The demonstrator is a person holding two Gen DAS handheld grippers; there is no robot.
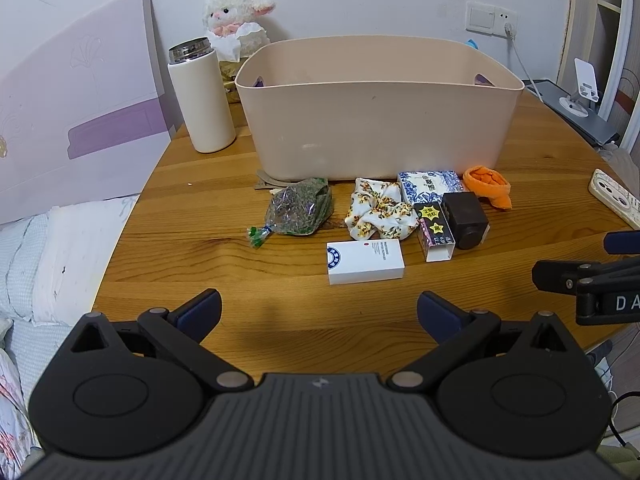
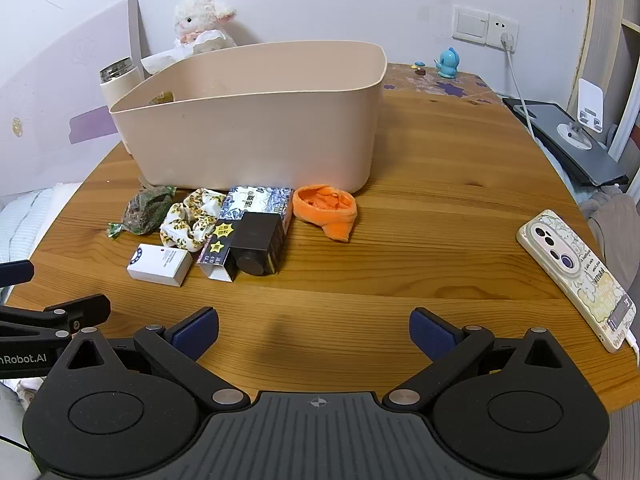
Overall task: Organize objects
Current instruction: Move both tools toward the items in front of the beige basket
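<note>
Left gripper (image 1: 319, 312): fingers spread wide, holding nothing, poised above the bare near edge of the desk (image 1: 192, 280). Right gripper (image 2: 314, 330): likewise wide apart and empty.

Directly ahead of the left fingers lies the white box (image 1: 365, 261), nearest of the loose items. Beyond it, in a row from left to right, lie the bag of dried herbs (image 1: 301, 210), the floral scrunchie (image 1: 378, 210), the starred black carton (image 1: 434, 232), the dark block (image 1: 466, 220), the blue-patterned packet (image 1: 430, 184) and the orange cloth (image 1: 488, 184).

The boxes and block look stiff and light, best pinched across their short sides. The scrunchie and cloth are soft and should bunch under any central pinch. The herb bag looks crinkly and yielding, probably safest taken at its tied neck.

Behind the row stands the beige bin (image 1: 380, 120), open-topped; its floor is hidden from both views, so its contents cannot be told. A phone (image 2: 578, 276) lies well right of the right fingers.
</note>
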